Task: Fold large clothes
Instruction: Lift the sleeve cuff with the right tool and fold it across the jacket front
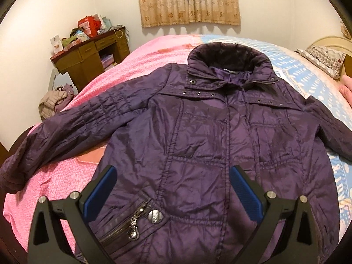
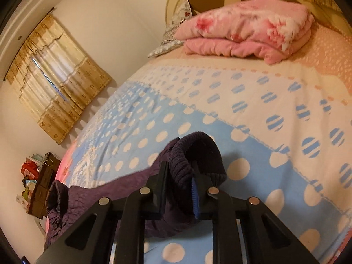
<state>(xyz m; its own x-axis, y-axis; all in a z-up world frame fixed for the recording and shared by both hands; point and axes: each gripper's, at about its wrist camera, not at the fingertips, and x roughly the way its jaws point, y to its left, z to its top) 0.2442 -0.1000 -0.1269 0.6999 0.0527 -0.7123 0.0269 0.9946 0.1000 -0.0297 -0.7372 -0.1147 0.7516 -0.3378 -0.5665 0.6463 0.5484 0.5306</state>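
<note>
Right gripper clamped on the ribbed cuff of the purple jacket; bite looks shallow, on knit only. Risk: the slick quilted shell could slide and the cuff pull free if the sleeve drags on the bedspread.

Left gripper wide, empty, hovering over the lower front near the zip pocket.

Jacket lies face up across the bed, closed, 2 sleeves spread, collar at the far end. Fabric creased.
</note>
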